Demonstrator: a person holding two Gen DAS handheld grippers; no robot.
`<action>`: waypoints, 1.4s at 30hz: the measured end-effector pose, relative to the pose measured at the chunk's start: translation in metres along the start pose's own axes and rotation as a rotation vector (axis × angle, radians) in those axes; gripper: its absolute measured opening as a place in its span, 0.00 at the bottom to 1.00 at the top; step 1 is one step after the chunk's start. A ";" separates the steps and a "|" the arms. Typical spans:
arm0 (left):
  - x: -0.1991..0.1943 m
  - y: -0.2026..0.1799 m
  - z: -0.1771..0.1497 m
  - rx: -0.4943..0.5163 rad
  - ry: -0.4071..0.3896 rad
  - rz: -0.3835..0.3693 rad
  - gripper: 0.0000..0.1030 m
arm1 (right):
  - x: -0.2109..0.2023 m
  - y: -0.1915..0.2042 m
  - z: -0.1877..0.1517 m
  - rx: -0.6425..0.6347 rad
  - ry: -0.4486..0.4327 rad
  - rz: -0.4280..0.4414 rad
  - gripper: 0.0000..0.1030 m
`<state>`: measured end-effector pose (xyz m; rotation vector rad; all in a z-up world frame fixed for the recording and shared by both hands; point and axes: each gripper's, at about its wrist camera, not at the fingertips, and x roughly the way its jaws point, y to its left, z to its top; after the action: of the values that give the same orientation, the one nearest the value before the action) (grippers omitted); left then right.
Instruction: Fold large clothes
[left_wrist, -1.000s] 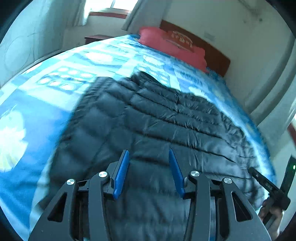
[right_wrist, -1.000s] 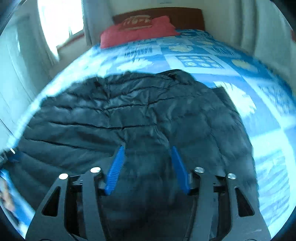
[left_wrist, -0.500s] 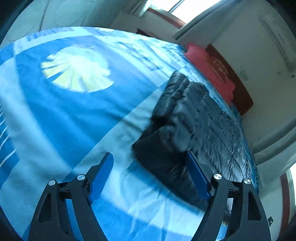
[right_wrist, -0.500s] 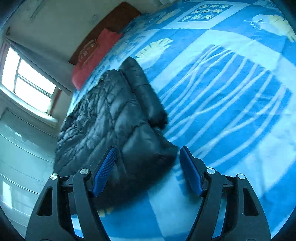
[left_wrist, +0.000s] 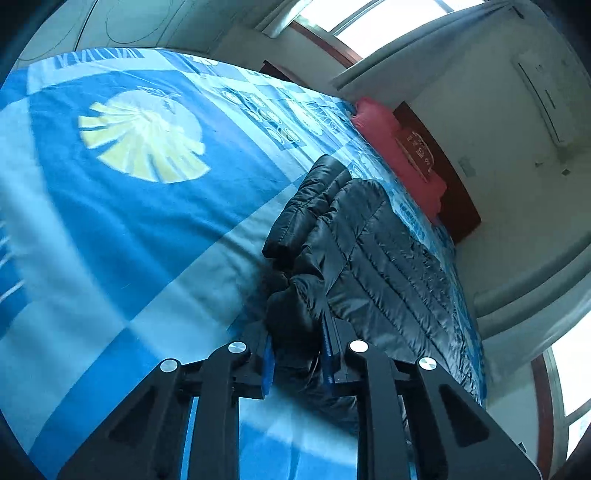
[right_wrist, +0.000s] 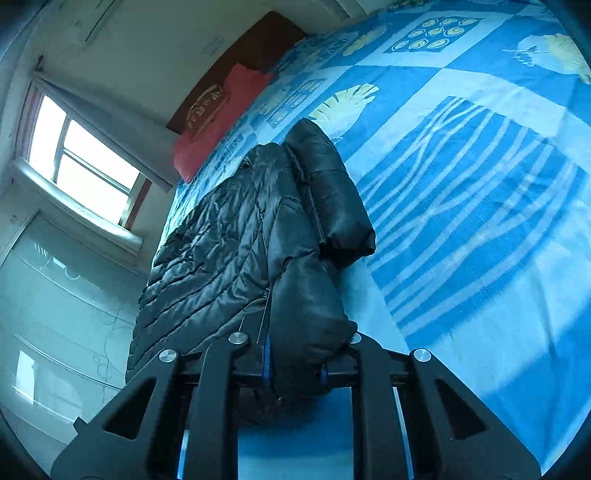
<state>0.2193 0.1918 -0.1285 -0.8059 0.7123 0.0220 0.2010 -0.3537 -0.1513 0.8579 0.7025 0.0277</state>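
**Both hand-held grippers closing on jacket corners**

Left hand-held gripper (left_wrist: 295, 354): jaws closing, with a bunched corner of the black quilted puffer jacket (left_wrist: 376, 258) between the blue pads, which already press into the fabric. Grasping the jacket at its near end.

Right hand-held gripper (right_wrist: 295, 363): same, jaws closing on a padded lump of the jacket (right_wrist: 229, 236), fabric squeezed between the pads and bulging out above them.

Jacket lies on the bed, on the blue-and-white patterned bedspread (left_wrist: 122, 229). It runs away from both grippers toward the head of the bed. In the left wrist view a rolled-looking padded part, maybe a sleeve, sits along the jacket's left edge just past the grip; in the right wrist view the matching part lies along the right edge. Can't tell whether it is a sleeve or a folded side panel.

Bare bedspread spreads out to the outer side of each grip.

Further back: red pillow (left_wrist: 399, 155) at the head of the bed, against a dark brown wooden headboard (left_wrist: 458, 206); well apart from the jacket's far end.

Behind that: pale wall, bright window (right_wrist: 77, 162) with a grey curtain.
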 end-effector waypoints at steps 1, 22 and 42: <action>-0.009 0.002 -0.003 0.001 0.001 0.001 0.20 | -0.005 0.000 -0.004 -0.001 0.006 0.000 0.16; -0.095 0.052 -0.053 -0.058 0.051 0.000 0.20 | -0.102 -0.044 -0.089 0.056 0.077 -0.026 0.18; -0.135 0.047 -0.033 0.173 0.063 0.117 0.57 | -0.150 -0.007 -0.070 -0.194 -0.018 -0.275 0.44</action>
<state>0.0833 0.2356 -0.0959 -0.6007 0.8091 0.0402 0.0422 -0.3546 -0.1037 0.5700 0.7820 -0.1557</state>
